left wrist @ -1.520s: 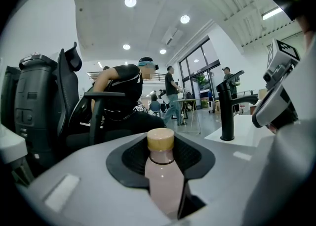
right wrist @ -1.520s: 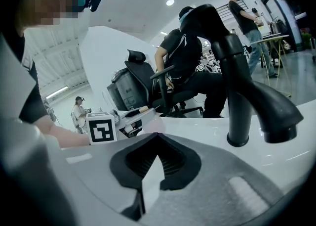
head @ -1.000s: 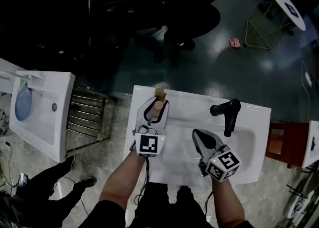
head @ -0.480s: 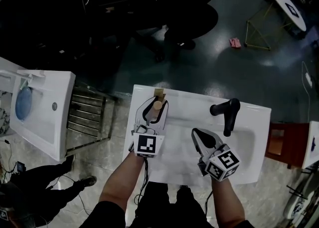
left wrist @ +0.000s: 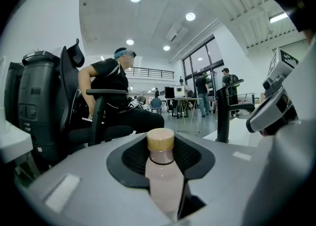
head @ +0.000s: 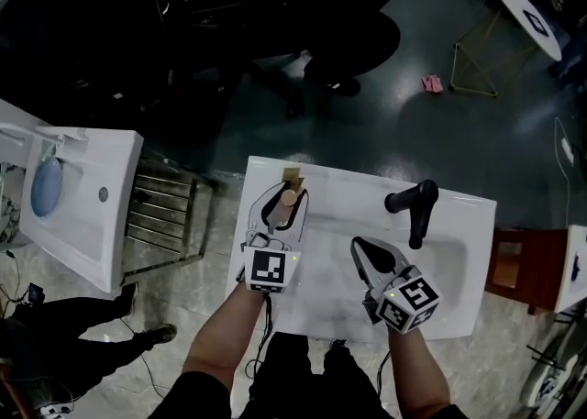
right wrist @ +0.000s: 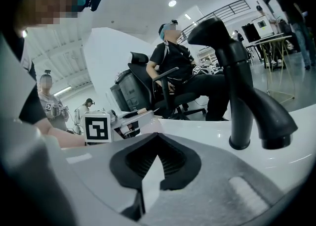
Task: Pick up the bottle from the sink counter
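Observation:
A pale pink bottle (left wrist: 163, 180) with a tan cap (left wrist: 161, 139) stands between the jaws of my left gripper (left wrist: 161, 153), whose pads are shut on its body. In the head view the bottle (head: 286, 203) and left gripper (head: 280, 195) are over the left part of the white sink counter (head: 348, 192). Whether the bottle's base touches the counter is hidden. My right gripper (head: 359, 245) hovers over the basin, its jaws (right wrist: 153, 163) closed together with nothing between them.
A black faucet (head: 415, 209) (right wrist: 242, 96) rises at the counter's back right. A small tan block (head: 293, 173) sits on the counter's back edge just beyond the bottle. Another white sink (head: 78, 202) and a metal rack (head: 160, 215) stand to the left. A seated person (left wrist: 116, 96) faces the counter.
Both grippers have stayed almost in place, the left still closed on the bottle. Only the people around the counter have shifted.

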{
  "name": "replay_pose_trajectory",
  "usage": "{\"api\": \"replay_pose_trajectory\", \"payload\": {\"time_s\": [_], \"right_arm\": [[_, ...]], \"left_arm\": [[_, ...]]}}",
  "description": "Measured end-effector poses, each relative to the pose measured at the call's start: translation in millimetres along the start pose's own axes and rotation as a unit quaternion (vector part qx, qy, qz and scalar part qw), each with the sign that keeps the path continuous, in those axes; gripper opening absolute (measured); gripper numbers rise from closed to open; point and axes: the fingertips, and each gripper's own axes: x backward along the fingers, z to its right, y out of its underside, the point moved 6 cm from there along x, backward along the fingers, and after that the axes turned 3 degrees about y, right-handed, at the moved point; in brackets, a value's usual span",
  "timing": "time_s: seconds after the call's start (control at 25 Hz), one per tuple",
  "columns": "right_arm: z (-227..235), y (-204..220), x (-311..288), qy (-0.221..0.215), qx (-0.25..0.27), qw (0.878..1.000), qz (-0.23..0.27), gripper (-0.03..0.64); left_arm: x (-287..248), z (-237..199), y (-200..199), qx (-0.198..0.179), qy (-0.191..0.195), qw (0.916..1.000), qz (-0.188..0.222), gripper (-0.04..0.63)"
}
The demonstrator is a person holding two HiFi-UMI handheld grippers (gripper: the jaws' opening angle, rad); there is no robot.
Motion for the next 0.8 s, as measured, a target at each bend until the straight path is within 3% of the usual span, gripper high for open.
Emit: {"api": "replay_pose_trajectory", "payload": {"time_s": [0.28, 0.8], "right_arm": [[-4, -3, 4, -0.005, 0.006, 1.0, 0.003, 0.0], [-18, -13, 25, -0.013, 0.024, 1.0, 0.015, 0.0]], "left_arm": [[13, 5, -2, 0.033, 0.002, 0.9994, 0.007, 0.132], [50, 17, -23, 0.046, -0.012, 0.9988, 0.006, 0.132]]}}
